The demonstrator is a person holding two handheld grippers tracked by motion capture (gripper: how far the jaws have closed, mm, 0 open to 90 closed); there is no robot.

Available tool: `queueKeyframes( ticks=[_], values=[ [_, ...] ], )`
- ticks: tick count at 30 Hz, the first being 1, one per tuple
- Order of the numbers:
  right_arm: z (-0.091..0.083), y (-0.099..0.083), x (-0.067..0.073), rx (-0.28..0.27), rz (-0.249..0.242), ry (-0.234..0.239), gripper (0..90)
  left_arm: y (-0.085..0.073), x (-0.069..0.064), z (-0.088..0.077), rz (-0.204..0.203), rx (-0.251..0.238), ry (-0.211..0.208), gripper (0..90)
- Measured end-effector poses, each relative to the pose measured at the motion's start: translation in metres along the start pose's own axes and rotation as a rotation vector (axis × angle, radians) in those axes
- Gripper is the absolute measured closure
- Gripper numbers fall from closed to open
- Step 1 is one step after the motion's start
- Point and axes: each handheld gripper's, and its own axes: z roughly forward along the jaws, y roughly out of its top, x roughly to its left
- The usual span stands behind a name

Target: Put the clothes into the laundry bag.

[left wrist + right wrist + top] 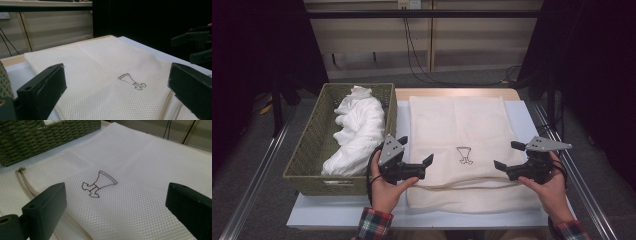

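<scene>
On the bench (522,107), seen from above, a cream mesh bag (462,125) lies flat just right of a green basket (312,145) holding white cloth (357,130), with the left tongs (419,157) and right tongs (504,156) hovering over its near edges, both spread wide and empty. In the left gripper view the bag (100,70) lies between the spread jaws, the right tongs (195,47) beyond its far side. In the right gripper view the bag's stitched emblem (98,183) sits between the jaws, its drawstring (23,181) beside the basket (37,137).

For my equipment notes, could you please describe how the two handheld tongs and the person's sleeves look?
The left tongs and right tongs are matte black with blocky, square-ended jaws. A grey three-cornered plate tops each one. A black cable loops by the left hand. Both sleeves are red-and-dark plaid.
</scene>
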Motion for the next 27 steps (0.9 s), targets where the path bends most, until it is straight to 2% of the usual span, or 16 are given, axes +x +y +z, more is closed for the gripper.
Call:
queueKeyframes(
  ticks=[7, 9, 14, 15, 19, 20, 21, 22, 24, 25, 27],
  values=[
    [0.014, -0.002, 0.009, 0.032, -0.025, 0.031, 8.3, -0.001, -0.001, 0.001, 0.001, 0.011, 0.005, 1.7],
    [0.017, -0.002, 0.011, 0.042, -0.03, 0.046, 9.2, -0.002, -0.002, 0.003, -0.001, 0.005, -0.008, 1.7],
    [0.028, -0.004, 0.019, 0.062, -0.051, 0.055, 12.3, -0.001, -0.002, 0.002, 0.001, 0.014, 0.01, 1.6],
    [0.033, -0.005, 0.023, 0.089, -0.069, 0.068, 12.3, -0.001, -0.003, 0.002, -0.008, 0.012, 0.012, 1.6],
    [0.041, -0.009, 0.028, 0.118, -0.083, 0.094, 13.7, 0.001, -0.001, 0.0, -0.002, 0.011, 0.015, 1.6],
    [0.041, -0.009, 0.028, 0.118, -0.083, 0.094, 13.7, 0.001, -0.001, 0.0, -0.005, 0.005, 0.011, 1.6],
    [0.042, -0.009, 0.029, 0.124, -0.083, 0.098, 13.7, 0.002, 0.0, 0.0, 0.01, 0.009, 0.016, 1.6],
    [0.045, -0.011, 0.03, 0.133, -0.089, 0.091, 13.3, 0.002, -0.001, -0.001, -0.002, 0.007, 0.022, 1.6],
    [0.047, -0.011, 0.031, 0.131, -0.088, 0.081, 12.9, 0.002, -0.001, -0.001, -0.002, 0.006, 0.025, 1.6],
    [0.048, -0.012, 0.031, 0.132, -0.087, 0.097, 12.9, 0.002, 0.0, -0.001, -0.005, 0.002, 0.019, 1.6],
    [0.05, -0.013, 0.032, 0.145, -0.092, 0.099, 12.7, 0.003, -0.001, -0.001, 0.012, 0.008, 0.021, 1.6]
  ],
)
